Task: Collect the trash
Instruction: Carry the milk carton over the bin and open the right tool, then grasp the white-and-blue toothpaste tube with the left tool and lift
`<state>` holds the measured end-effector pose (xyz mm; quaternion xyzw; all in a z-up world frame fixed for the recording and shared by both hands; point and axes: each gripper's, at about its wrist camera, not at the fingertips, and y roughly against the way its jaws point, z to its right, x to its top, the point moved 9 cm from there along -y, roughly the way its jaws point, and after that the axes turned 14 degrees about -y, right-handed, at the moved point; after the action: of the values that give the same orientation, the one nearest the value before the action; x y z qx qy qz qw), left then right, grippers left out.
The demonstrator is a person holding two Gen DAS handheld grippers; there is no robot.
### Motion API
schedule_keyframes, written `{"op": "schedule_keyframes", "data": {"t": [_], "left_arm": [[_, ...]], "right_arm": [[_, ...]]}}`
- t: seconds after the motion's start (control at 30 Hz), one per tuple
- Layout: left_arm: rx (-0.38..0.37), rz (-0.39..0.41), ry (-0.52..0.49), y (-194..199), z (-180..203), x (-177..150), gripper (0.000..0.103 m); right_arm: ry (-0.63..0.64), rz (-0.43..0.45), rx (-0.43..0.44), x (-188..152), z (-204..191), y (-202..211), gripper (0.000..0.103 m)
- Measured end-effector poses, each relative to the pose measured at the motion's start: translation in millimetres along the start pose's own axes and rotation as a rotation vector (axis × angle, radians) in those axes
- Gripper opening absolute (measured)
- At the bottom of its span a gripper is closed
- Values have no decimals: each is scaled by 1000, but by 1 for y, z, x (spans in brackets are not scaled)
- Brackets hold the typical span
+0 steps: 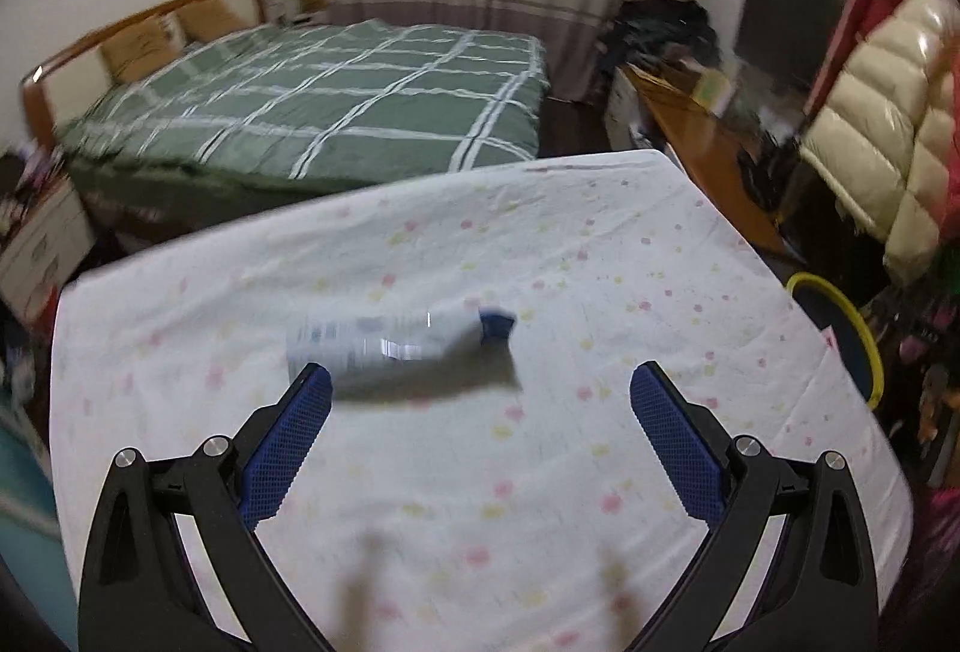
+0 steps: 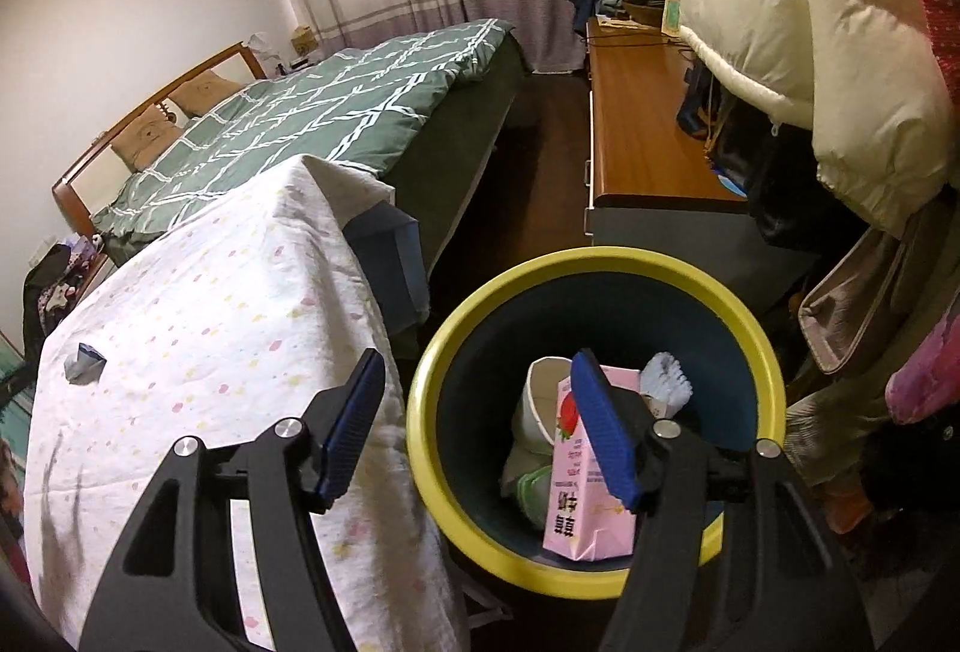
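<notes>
Both tools are seen with their black plastic arms spread and the blue, finely ribbed pads held well apart, nothing gripped between them. The left tool [image 1: 480,382] is held over a table [image 1: 660,244] draped in a white, slightly creased cloth printed with pale pink and yellow dots. A crushed plastic bottle [image 1: 384,346] lies on its side on that cloth, just beyond the left pad [image 1: 288,442]; its clear body is blurred, a bluish label is wrapped round it, and a blue cap is found at its right end. A soft shadow is cast beneath it.

The right tool [image 2: 480,400] is held at the table's edge, over a round bin [image 2: 432,412] with a glossy yellow rim and dark blue inner wall, which stands just beside the hanging cloth. Inside the bin, a pink rectangular carton [image 2: 570,496] with a strawberry picture is seen leaning upright, with a white paper cup [image 2: 534,400] tilted behind it and a white crumpled item [image 2: 666,382] to the right. On the cloth at far left of this view, the bottle [image 2: 84,362] appears small and crumpled.

A bed [image 2: 336,111] under a green quilt with white grid lines is seen behind the table.
</notes>
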<state>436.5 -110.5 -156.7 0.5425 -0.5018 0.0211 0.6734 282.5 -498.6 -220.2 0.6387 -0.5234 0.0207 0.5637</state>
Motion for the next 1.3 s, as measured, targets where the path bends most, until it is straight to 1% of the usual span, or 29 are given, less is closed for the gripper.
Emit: {"op": "schedule_keyframes", "data": {"t": [0.07, 0.17, 0.23, 0.33, 0.43, 0.5, 0.53, 0.67, 0.73, 0.87, 0.9, 0.97, 1.1, 1.3], "left_arm": [[-3, 2, -51, -7, -3, 8, 98], [-23, -15, -134, -26, -4, 14, 98], [-51, -43, -184, -42, -3, 13, 98], [-70, -85, -257, -61, -2, 7, 98], [-83, -113, -294, -75, -5, 5, 97], [-95, -133, -315, -84, -7, 3, 93], [-111, -146, -322, -89, -7, 2, 88], [-163, -193, -325, -103, -10, -7, 76], [-193, -197, -309, -105, -11, -8, 71], [-197, -201, -268, -99, -21, -10, 48], [-200, -204, -259, -97, -21, -11, 46], [-195, -212, -249, -91, -19, -16, 38], [-162, -227, -245, -80, -4, -21, 29], [-110, -190, -207, -58, 33, -15, 27]], "right_arm": [[-6, 1, -9, 2, 4, -1, 61], [-15, -2, -21, 4, 7, -3, 61], [-15, -4, -31, 5, 7, -5, 61], [-7, -4, -39, 9, 3, -8, 61], [2, -3, -45, 12, -2, -12, 61], [2, -6, -45, 12, -5, -15, 61], [3, -10, -45, 12, -7, -18, 61], [4, -30, -39, 9, -15, -26, 61], [7, -38, -37, 8, -18, -29, 61], [5, -52, -13, 5, -24, -31, 61], [4, -52, -7, 5, -24, -30, 61], [1, -50, 5, 4, -25, -27, 61], [-8, -42, 30, 3, -21, -16, 61], [-21, -15, 58, 1, -1, 16, 61]]}}
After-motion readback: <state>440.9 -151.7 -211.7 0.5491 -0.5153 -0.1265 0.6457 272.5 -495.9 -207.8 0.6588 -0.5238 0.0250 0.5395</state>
